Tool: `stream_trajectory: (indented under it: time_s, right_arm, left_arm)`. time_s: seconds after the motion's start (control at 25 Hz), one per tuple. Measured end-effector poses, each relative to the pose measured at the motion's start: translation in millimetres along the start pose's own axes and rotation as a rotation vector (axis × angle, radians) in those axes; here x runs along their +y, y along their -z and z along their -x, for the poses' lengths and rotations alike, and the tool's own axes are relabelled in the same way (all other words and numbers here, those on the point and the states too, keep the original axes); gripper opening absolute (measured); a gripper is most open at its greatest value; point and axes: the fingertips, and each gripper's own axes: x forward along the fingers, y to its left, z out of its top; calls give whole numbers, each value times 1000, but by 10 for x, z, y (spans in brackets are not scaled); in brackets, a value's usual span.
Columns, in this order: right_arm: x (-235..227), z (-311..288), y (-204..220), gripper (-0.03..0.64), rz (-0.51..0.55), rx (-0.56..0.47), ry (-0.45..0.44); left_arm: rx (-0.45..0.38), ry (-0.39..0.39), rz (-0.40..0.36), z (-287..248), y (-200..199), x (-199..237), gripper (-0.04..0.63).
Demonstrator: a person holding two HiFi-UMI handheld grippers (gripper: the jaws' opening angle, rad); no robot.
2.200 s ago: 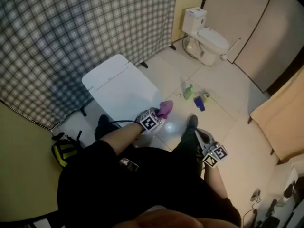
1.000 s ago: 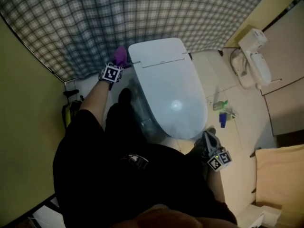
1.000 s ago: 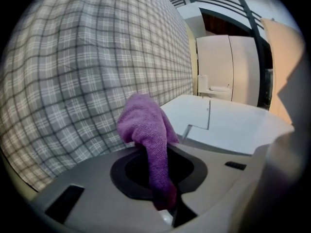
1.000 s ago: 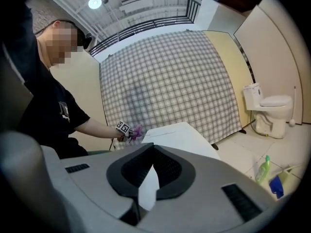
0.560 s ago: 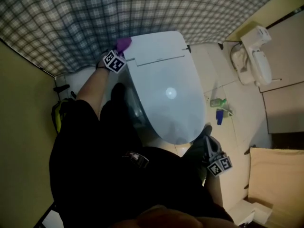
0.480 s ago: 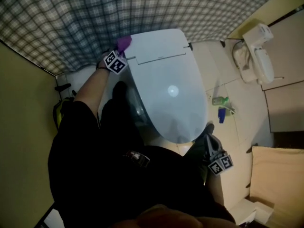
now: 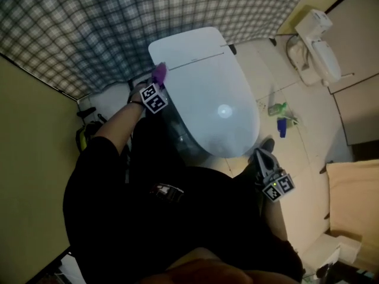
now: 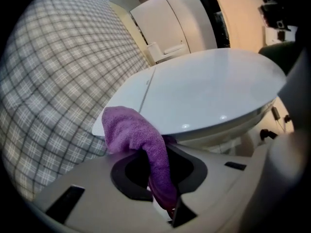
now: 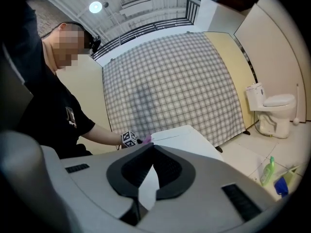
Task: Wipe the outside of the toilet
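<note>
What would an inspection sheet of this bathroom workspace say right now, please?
Surface: pale tiled floor.
Job's things: white toilet, lid closed; purple cloth at the lid's rear edge, on the person's left.
Clutter: green bottle and blue item on the floor; yellow-and-black object by the wall.
Grippers: left gripper shut on the purple cloth; right gripper open, empty, held away from the toilet.
Cables: nothing seen.
Surroundings: plaid curtain, yellow wall, second toilet farther off.
</note>
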Motion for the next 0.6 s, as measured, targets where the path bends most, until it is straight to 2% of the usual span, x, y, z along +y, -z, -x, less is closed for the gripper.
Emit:
stream_trajectory:
  time_s: [0.2,0.4,0.6]
  right_arm:
    - [140,328,-51,-8,33,-59,-7]
    - [186,705,-120,-8,58,-143,5]
    - [173,1075,-126,-8,57,-209,31]
  left_arm:
    - [51,93,-101,356,-63,-775,57]
    - [83,198,-257,650,-152,-1534,57]
    - [122,265,-401,877,-213,-2070,57]
